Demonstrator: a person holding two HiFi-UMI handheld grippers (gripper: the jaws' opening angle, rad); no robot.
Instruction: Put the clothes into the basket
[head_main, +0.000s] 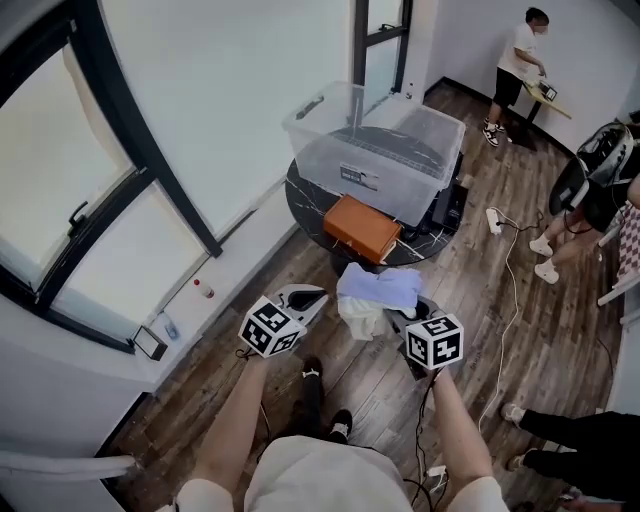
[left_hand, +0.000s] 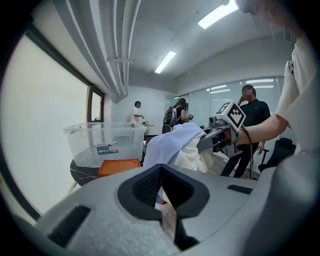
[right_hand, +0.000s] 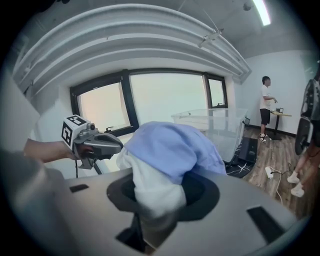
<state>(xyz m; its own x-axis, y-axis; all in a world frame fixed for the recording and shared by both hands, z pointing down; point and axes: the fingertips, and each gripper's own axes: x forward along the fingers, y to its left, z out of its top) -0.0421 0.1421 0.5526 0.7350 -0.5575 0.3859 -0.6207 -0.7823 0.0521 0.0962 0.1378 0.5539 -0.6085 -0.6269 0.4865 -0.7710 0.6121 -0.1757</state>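
Note:
A bundle of clothes (head_main: 375, 293), light blue over white, hangs above the wooden floor with my right gripper (head_main: 398, 316) shut on it. In the right gripper view the clothes (right_hand: 167, 157) fill the jaws of my right gripper (right_hand: 155, 202). The basket is a clear plastic bin (head_main: 372, 148) on a round dark table (head_main: 300, 200), ahead of both grippers. My left gripper (head_main: 306, 298) is shut and empty, just left of the bundle. The left gripper view shows its own closed jaws (left_hand: 161, 175), with the clothes (left_hand: 172, 145) and the bin (left_hand: 102, 142) beyond them.
An orange box (head_main: 362, 228) lies on the table's near edge in front of the bin. A window wall and sill (head_main: 150, 300) run along the left. A cable and power strip (head_main: 497, 220) lie on the floor at right. People stand at the far right (head_main: 520, 60).

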